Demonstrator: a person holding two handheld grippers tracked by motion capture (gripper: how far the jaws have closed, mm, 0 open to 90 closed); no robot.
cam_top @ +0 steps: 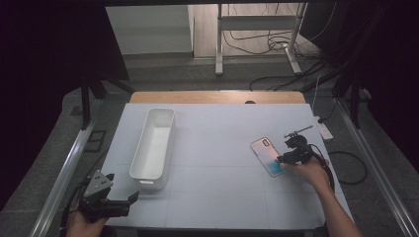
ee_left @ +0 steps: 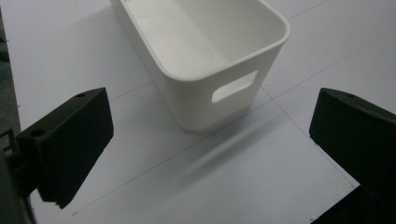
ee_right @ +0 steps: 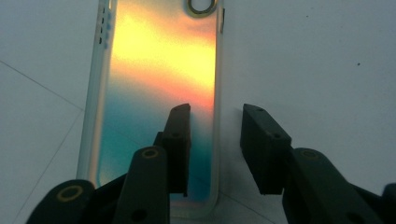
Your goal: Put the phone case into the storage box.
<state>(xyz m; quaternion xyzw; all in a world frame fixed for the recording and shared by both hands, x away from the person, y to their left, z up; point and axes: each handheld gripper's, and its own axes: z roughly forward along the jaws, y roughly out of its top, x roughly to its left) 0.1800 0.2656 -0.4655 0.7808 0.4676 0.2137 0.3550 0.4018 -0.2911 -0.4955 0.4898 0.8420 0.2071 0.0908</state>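
On the right side of the white surface lies a phone case, flat, its shiny back (yellow fading through orange to teal) turned up and the camera ring at its far end. The right hand-held gripper sits at the case's near right edge: in the right gripper view one jaw stands over the case and the other over bare surface just beside it, so that edge runs between them. The jaws are partly open, and whether the pads press on the edge I cannot tell. The left hand-held gripper rests at the near left corner, jaws wide apart and holding nothing. Just ahead of it stands a long white bin with a handle slot, well apart from the case. Nothing lies between the two.
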